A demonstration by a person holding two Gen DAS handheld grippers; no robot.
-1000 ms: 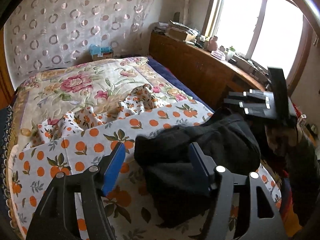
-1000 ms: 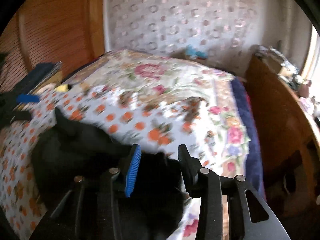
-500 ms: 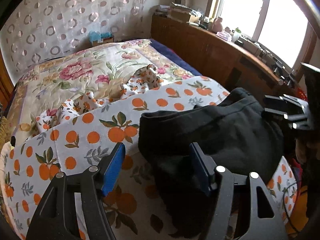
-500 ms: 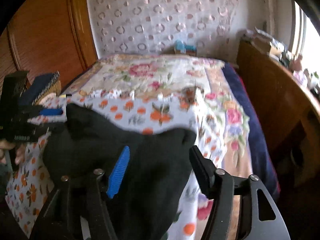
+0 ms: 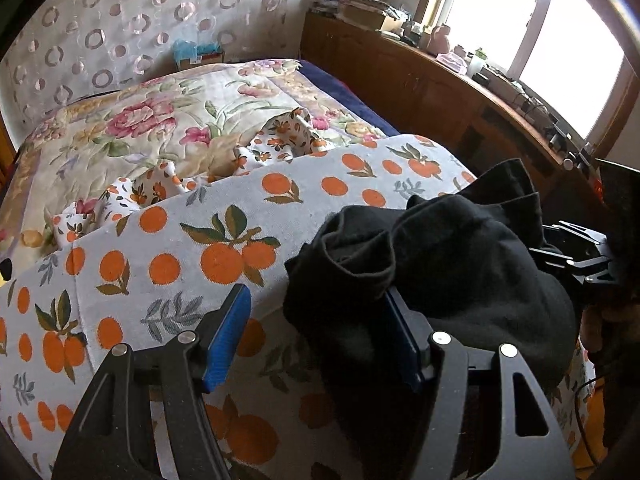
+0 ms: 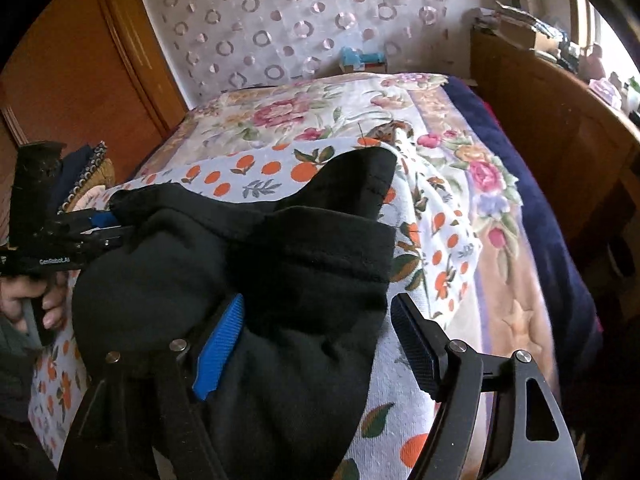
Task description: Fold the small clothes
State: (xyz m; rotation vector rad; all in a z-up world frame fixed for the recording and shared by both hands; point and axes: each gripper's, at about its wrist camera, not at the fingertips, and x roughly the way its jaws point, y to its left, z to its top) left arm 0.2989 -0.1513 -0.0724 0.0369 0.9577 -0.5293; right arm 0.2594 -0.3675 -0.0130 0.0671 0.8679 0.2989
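A crumpled black garment [image 5: 460,272] lies on the orange-print blanket [image 5: 168,264] at the near end of the bed. My left gripper [image 5: 316,336] stands open at the garment's left edge. Its right finger sits against the cloth and its blue left pad [image 5: 226,340] is over bare blanket. In the right wrist view the same garment [image 6: 248,280] fills the gap of my right gripper [image 6: 318,344]. Its jaws are opening: the blue left pad [image 6: 220,352] touches the cloth and the right finger stands clear of it. Each gripper shows in the other's view, the right gripper [image 5: 580,258] and the left gripper [image 6: 80,236].
A floral quilt [image 5: 160,120] covers the far half of the bed. A wooden cabinet [image 5: 440,92] with clutter runs along the right under a bright window. A hand [image 6: 32,300] holds the left gripper's handle. A wooden door [image 6: 80,60] stands at the left.
Both grippers have come lower and closer to the bed. The right gripper's jaws have spread wide and it has rolled. The black garment has settled on the blanket, more spread out.
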